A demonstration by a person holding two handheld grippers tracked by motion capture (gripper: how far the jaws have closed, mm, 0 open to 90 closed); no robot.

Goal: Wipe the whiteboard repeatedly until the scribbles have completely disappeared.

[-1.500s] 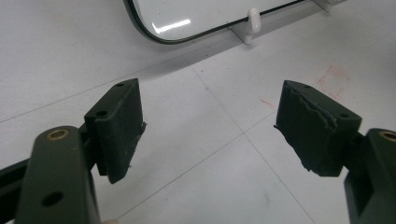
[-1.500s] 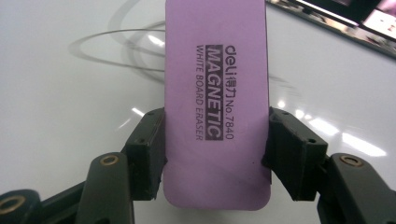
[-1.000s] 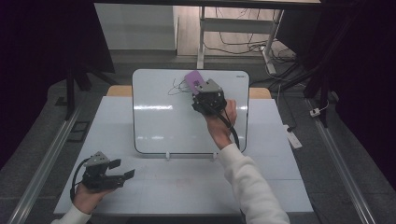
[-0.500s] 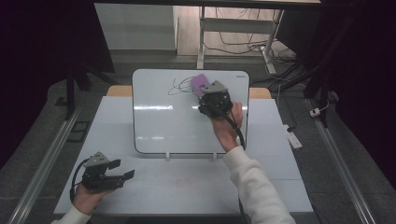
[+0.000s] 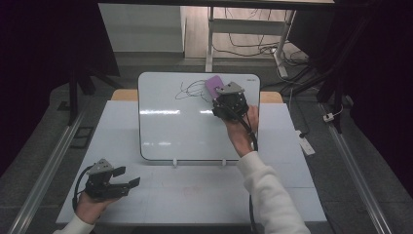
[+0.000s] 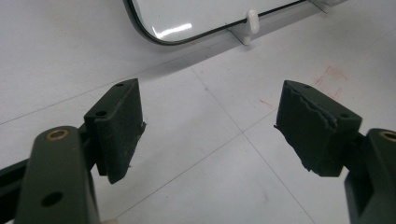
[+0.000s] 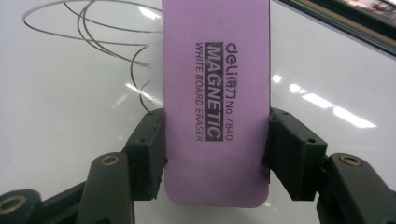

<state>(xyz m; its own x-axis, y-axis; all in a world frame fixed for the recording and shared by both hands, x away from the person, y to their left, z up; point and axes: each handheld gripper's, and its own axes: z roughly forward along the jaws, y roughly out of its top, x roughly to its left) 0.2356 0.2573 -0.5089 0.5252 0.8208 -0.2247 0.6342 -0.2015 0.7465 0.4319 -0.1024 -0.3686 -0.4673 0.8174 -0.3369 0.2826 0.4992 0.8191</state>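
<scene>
High view: purple eraser pinched on the whiteboard's far edge

Right gripper view looks straight along the right gripper (image 7: 215, 154), whose jaws pinch a purple eraser (image 7: 215, 93) by its two long sides. Black print on the eraser's face reads "deli", "MAGNETIC", "WHITE BOARD ERASER" and "No.7840". The eraser lies against the glossy whiteboard (image 7: 70, 140), and thin black scribble lines (image 7: 93, 32) loop just beside its upper left edge, some of them running under that edge.

Seen from the high view, the right gripper (image 5: 229, 102) sits over the upper right part of the whiteboard (image 5: 195, 131), with the eraser (image 5: 213, 84) sticking out beyond it toward the board's far edge and the scribble lines (image 5: 190, 90) just to its left. The board rests on the white table (image 5: 195, 195).

Well apart from all this, the left gripper (image 5: 117, 184) rests near the table's front left corner. In the left gripper view its jaws stand wide apart, the left gripper (image 6: 210, 135) holding nothing, with bare table (image 6: 201, 177) between them and a corner of the whiteboard (image 6: 187, 18) beyond
</scene>
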